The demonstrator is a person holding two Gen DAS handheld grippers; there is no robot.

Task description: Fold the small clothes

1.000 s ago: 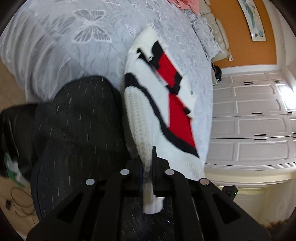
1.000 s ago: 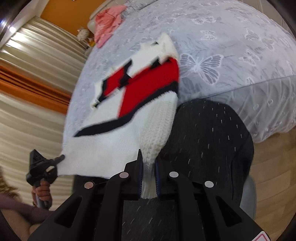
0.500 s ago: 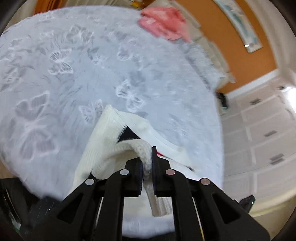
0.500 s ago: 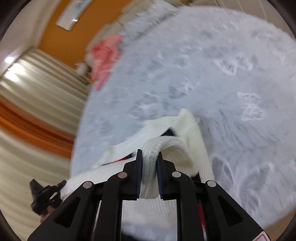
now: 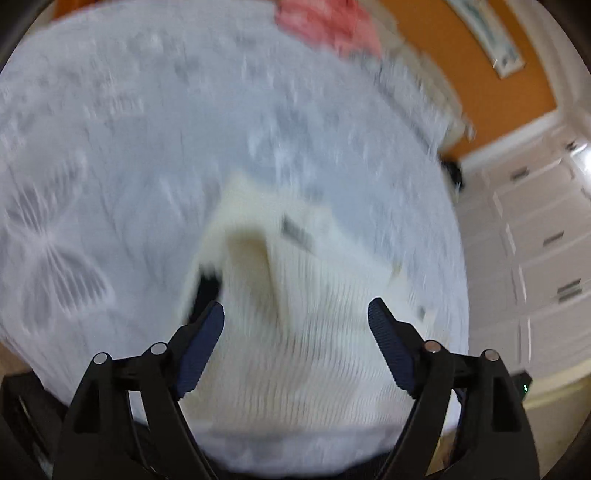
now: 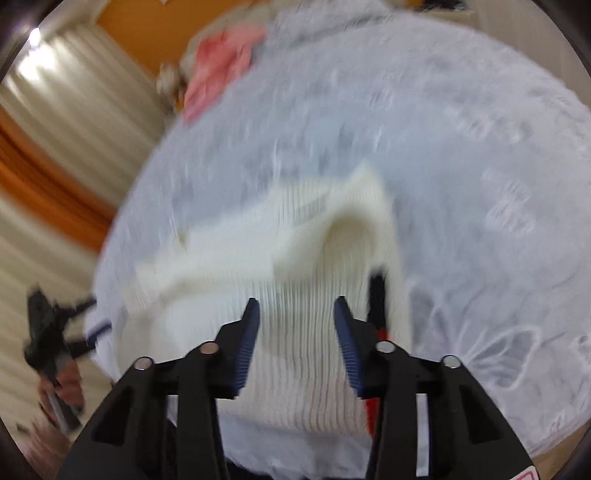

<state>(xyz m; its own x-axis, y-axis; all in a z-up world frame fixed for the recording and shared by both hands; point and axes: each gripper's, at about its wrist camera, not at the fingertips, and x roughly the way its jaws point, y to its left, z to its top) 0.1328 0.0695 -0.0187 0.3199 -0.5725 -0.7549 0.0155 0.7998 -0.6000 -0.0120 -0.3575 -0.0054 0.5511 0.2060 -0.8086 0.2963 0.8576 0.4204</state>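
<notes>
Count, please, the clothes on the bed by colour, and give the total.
White knitted, with black and red trim: 1, the sweater lying below both tools.
Pink: 1, the garment at the far end of the bed.
Total: 2

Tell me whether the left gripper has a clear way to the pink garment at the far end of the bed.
Probably yes: the left gripper is opening, empty, over the white sweater; only bare bedspread separates it from the pink garment.
</notes>
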